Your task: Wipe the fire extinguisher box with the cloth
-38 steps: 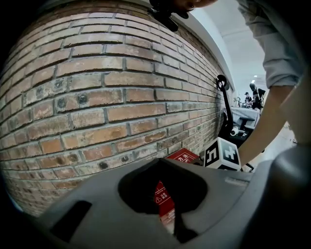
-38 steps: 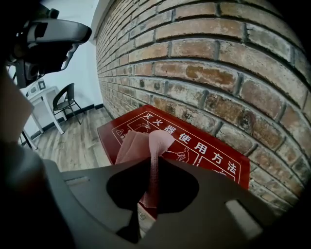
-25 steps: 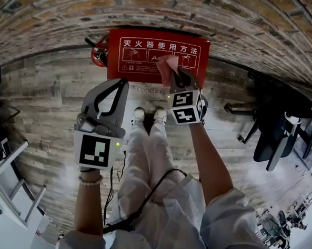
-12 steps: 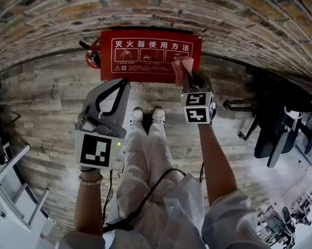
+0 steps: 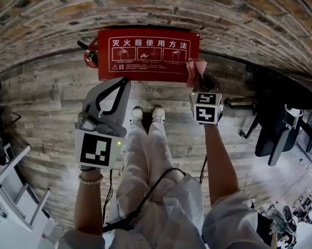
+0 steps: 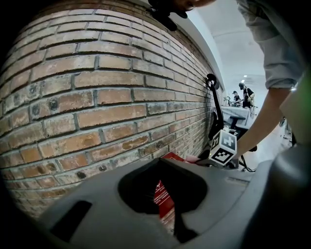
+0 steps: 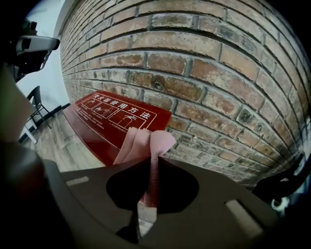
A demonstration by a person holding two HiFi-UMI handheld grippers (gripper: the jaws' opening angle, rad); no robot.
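Observation:
The red fire extinguisher box (image 5: pixel 146 53), with white lettering on its lid, stands on the floor against the brick wall. My right gripper (image 5: pixel 198 77) is shut on a pink cloth (image 5: pixel 196 70) and holds it at the box's near right corner. In the right gripper view the cloth (image 7: pixel 146 143) sticks up folded between the jaws of that gripper (image 7: pixel 146 194), over the right end of the box (image 7: pixel 104 121). My left gripper (image 5: pixel 123 84) hovers left of it, short of the box, its jaws shut with nothing in them. In the left gripper view the box (image 6: pixel 163 197) shows through that gripper's frame.
A brick wall (image 5: pixel 234 16) runs behind the box, above a wood-plank floor (image 5: pixel 44 107). An extinguisher valve (image 5: pixel 90 52) pokes out at the box's left end. Black chairs (image 5: pixel 278 135) stand at the right, a white rack (image 5: pixel 11 177) at the left. The person's shoes (image 5: pixel 147 114) are just short of the box.
My right gripper has carried the cloth rightward along the box's lid, from near its middle to its right corner. The left gripper has stayed where it was.

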